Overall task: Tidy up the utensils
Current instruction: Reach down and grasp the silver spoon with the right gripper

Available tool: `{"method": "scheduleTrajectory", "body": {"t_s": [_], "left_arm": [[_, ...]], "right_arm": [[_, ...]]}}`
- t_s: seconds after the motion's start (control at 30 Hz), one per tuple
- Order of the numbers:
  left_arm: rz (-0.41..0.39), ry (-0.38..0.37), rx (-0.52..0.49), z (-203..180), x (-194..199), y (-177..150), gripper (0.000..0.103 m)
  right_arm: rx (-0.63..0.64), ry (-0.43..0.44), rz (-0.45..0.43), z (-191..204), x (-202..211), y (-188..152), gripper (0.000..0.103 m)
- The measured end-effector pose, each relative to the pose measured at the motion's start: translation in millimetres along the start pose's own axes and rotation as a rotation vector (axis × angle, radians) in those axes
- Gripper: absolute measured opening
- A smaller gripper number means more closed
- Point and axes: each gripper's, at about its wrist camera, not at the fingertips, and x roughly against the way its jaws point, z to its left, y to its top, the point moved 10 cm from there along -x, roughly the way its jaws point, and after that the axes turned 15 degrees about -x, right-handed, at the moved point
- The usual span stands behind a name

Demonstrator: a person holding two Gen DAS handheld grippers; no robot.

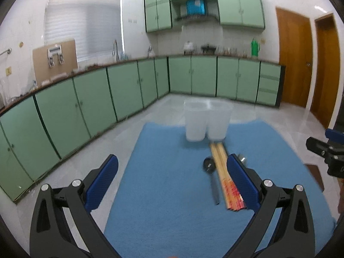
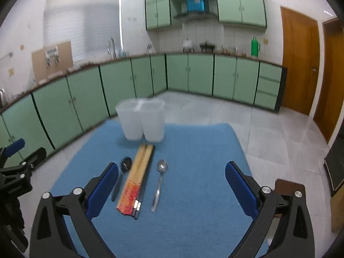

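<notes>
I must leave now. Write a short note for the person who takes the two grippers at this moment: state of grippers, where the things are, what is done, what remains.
Left gripper: open, empty, above the blue mat.
Right gripper: open, empty, above the mat.
Things: two-part clear holder stands at the far end of the mat and looks empty. In front of it, side by side on the mat: black spoon, bundle of chopsticks, metal spoon.
Done: nothing is in the holder yet.
Left: every utensil still has to go into the holder.
</notes>
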Motion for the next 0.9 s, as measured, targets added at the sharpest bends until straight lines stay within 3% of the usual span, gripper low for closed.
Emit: {"method": "scheduleTrajectory", "body": {"t_s": [0.17, 0.47, 0.77, 0.9], "left_arm": [[0.109, -0.020, 0.006, -1, -53, -19, 0.098], [0.236, -0.080, 0.009, -16, -124, -44, 0.098], [0.269, -0.142, 0.008, -35, -152, -48, 0.098], [0.271, -0.175, -0.013, -48, -163, -45, 0.098]], "right_arm": [[-0.012, 0.005, 0.120, 2, -60, -13, 0.096], [-0.016, -0.022, 0.317, 4, -159, -40, 0.073], [-0.040, -0.044, 0.445, -4, -202, -63, 0.049], [-0.019, -0.048, 0.428, -4, -204, -61, 0.041]]}}
